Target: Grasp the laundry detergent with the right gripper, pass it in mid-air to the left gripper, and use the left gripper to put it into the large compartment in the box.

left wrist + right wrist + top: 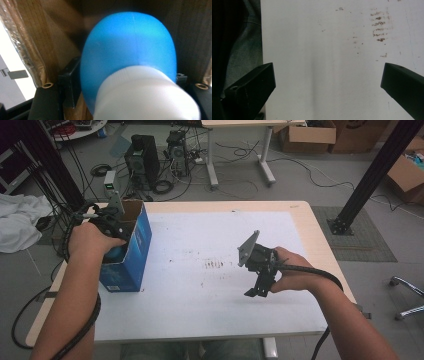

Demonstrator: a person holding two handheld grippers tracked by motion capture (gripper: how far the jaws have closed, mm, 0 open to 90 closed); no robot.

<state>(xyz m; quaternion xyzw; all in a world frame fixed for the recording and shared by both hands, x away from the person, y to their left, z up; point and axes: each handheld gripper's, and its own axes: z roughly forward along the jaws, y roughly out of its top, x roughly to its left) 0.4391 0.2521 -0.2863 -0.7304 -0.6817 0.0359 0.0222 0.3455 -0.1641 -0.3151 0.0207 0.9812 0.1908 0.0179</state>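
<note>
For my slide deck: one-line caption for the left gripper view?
Blue bottle with white cap between the left gripper fingers inside a cardboard box.

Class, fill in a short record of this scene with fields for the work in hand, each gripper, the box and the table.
Work in hand: blue bottle with a white cap going into the blue box
Left gripper: reaching into the box's open top, bottle between its jaws; grip unclear
Right gripper: jaws wide apart, nothing between them, above the white table sheet
Box: upright at the table's left edge, brown cardboard inside
Table: brown smudges near its middle
</note>
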